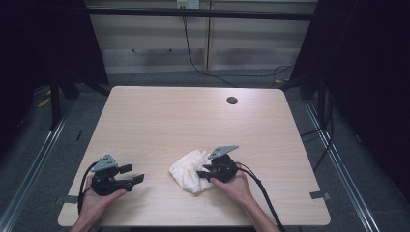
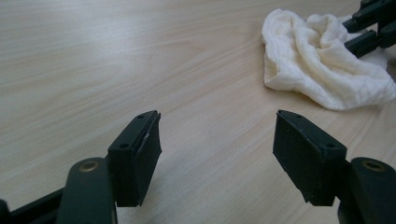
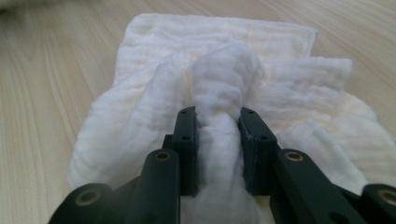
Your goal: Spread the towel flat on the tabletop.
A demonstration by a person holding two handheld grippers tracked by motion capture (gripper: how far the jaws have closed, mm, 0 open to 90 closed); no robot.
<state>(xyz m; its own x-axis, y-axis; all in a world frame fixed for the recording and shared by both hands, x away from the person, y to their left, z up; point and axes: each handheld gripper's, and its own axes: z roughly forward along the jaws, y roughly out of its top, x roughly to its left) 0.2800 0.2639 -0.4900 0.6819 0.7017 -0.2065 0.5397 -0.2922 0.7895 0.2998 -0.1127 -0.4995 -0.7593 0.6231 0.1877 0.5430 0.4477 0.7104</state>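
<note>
While the left gripper [image 2: 217,149] gapes apart, the right gripper [image 3: 218,140] pinches the white cloth [image 3: 261,88].

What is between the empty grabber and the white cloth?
Nothing visible. Only bare table lies between the open left gripper and the cloth, which the right gripper already pinches.
</note>
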